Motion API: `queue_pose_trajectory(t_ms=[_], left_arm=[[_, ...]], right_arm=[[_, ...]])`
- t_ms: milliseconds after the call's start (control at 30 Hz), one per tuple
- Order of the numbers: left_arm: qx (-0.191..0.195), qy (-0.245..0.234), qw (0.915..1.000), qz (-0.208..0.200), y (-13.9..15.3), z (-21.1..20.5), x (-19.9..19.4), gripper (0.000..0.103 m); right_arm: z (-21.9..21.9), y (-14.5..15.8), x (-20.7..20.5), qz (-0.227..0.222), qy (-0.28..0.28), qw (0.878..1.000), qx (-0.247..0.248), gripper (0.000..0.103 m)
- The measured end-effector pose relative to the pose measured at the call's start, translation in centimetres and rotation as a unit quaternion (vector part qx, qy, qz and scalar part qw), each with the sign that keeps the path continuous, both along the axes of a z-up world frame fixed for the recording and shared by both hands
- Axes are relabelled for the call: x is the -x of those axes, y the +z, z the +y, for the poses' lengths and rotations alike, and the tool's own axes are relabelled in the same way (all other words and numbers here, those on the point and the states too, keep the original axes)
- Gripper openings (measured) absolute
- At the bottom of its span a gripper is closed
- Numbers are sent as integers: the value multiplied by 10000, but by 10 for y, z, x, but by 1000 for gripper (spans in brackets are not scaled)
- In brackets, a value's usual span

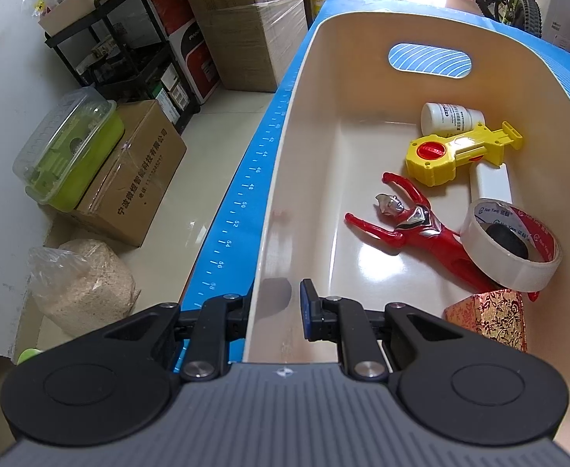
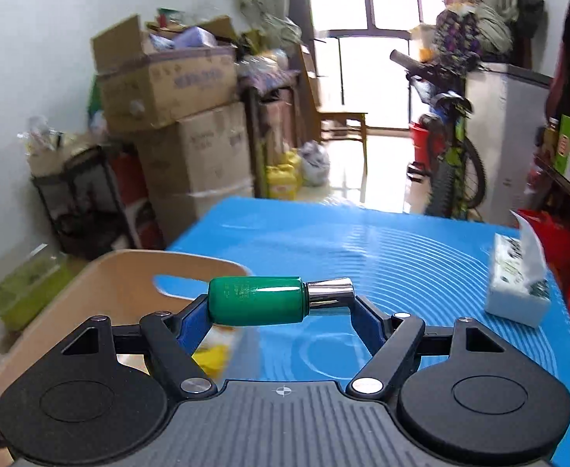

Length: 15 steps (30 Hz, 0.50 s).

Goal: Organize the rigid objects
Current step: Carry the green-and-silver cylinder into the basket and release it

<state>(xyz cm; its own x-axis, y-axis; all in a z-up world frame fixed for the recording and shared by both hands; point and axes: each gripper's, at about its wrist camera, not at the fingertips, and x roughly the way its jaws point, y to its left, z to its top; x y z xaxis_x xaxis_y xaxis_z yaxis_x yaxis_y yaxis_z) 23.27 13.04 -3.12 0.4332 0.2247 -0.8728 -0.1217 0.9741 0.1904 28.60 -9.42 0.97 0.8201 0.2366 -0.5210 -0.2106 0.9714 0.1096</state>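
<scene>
A cream bin (image 1: pixel 363 78) sits on a bright blue mat (image 2: pixel 401 241) patterned with thin white curved lines and white ruler marks along its edge. Inside lie a red and silver figure (image 1: pixel 417 225), a yellow toy (image 1: pixel 456 151) with a red centre, a white bottle (image 1: pixel 450 116) with dark print, a roll of clear tape (image 1: pixel 511 249) on a white core printed in red, and a red box (image 1: pixel 491 319) with a gold floral pattern. The black gripper (image 2: pixel 281 303) with blue pads carries a green bottle (image 2: pixel 257 300) with a shiny silver cap. The tissue box (image 2: pixel 514 284) looks white with a dark green print, though blurred.
</scene>
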Motion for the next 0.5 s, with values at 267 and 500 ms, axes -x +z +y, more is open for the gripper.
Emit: queue_pose_trajectory(t_ms=[267,500], left_arm=[[2,0,10000,1,0,0,0,20],[-1,-6,10000,0,0,-1,0,20]], right_arm=[[48,-8,10,153,673,9972,300,78],[81,-24,18,313,1025,9913,769,78]])
